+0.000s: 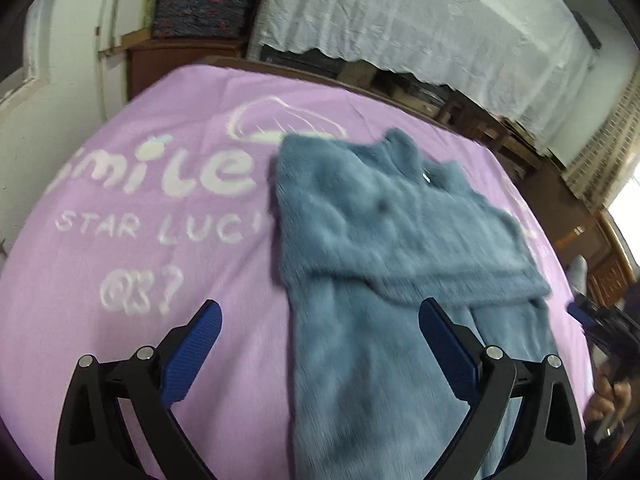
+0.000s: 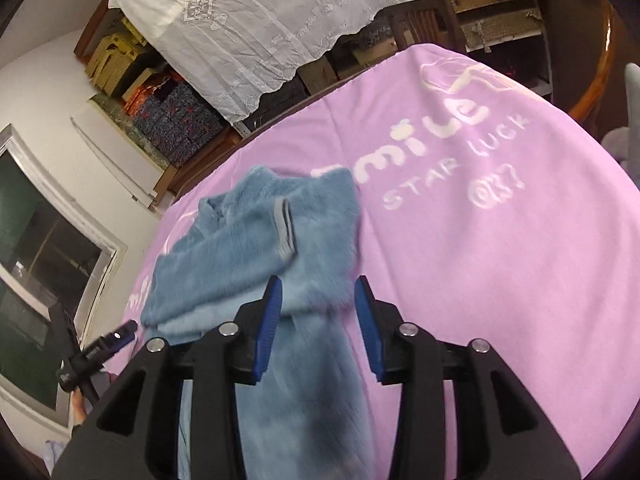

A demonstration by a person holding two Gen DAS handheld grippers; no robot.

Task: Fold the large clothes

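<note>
Now both tongs hang open and empty: left tongs [image 1: 320,340], right tongs [image 2: 318,320]. Blue fleece garment [image 1: 392,240] lies lengthwise on the purple blanket [image 1: 140,260], stretching directly ahead, nearer the right.

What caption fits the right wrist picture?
Open right gripper hovers above a fluffy blue garment, partly folded on a purple blanket.

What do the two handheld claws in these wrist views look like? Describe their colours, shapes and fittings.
Both match. The left claw and right claw each have two black, angular linkage arms with cut-out openings, joined by round silver pivot pins. Each finger carries a flat, ribbed blue pad. No cables or markings show.
</note>
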